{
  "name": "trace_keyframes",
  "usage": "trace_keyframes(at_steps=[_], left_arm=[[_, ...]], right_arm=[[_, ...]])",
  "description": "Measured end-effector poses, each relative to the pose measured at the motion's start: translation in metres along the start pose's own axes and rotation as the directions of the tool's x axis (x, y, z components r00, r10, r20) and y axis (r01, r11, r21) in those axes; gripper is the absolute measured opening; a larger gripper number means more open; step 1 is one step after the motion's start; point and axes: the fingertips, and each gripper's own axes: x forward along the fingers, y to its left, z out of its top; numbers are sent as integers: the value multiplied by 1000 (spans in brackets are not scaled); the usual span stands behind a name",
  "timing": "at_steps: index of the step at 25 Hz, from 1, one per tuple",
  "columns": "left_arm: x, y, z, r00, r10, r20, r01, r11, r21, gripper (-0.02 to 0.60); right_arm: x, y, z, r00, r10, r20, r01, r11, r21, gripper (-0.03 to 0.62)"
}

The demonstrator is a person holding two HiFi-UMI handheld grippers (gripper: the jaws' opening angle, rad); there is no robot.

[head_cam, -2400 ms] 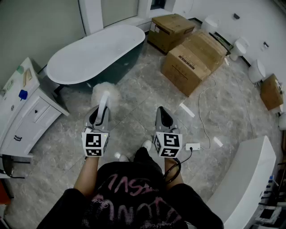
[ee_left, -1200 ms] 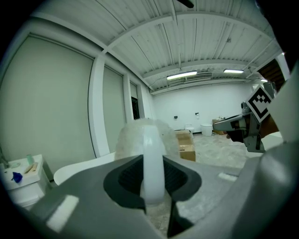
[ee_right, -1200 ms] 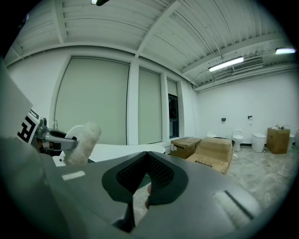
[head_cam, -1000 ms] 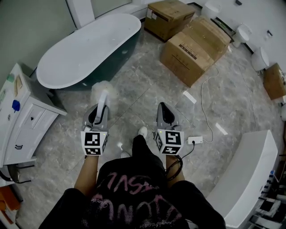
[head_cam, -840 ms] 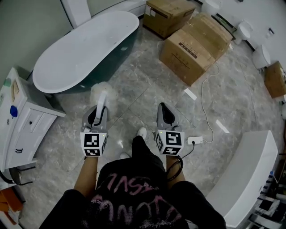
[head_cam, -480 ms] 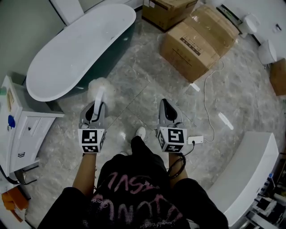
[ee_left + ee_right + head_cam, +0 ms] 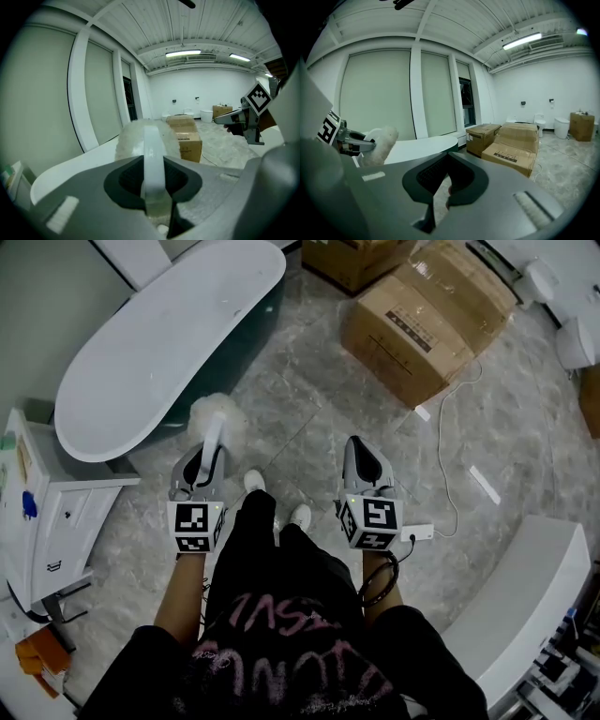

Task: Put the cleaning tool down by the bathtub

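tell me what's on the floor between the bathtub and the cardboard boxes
Nothing. In the head view, the stretch of marble floor between the bathtub and the cardboard boxes is bare.

Grey marbled floor [image 7: 309,418] runs throughout. Cardboard boxes [image 7: 422,320] sit at one o'clock, with a white cable [image 7: 438,456] lying on the floor beside them. A white cabinet [image 7: 47,521] stands at nine and a long white fixture [image 7: 516,601] at four. Strip lights [image 7: 183,53] glow under a ribbed ceiling [image 7: 154,23]. Tall blinded windows [image 7: 377,93] line one wall.
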Motion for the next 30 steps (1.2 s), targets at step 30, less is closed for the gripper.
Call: trace_keyframes(at_steps=[30], left_arm=[[283,56,-139,966,-130,-225,118,991,-66,77]], right_arm=[[243,-63,-123,980,-68,-187,86,992,89,20]])
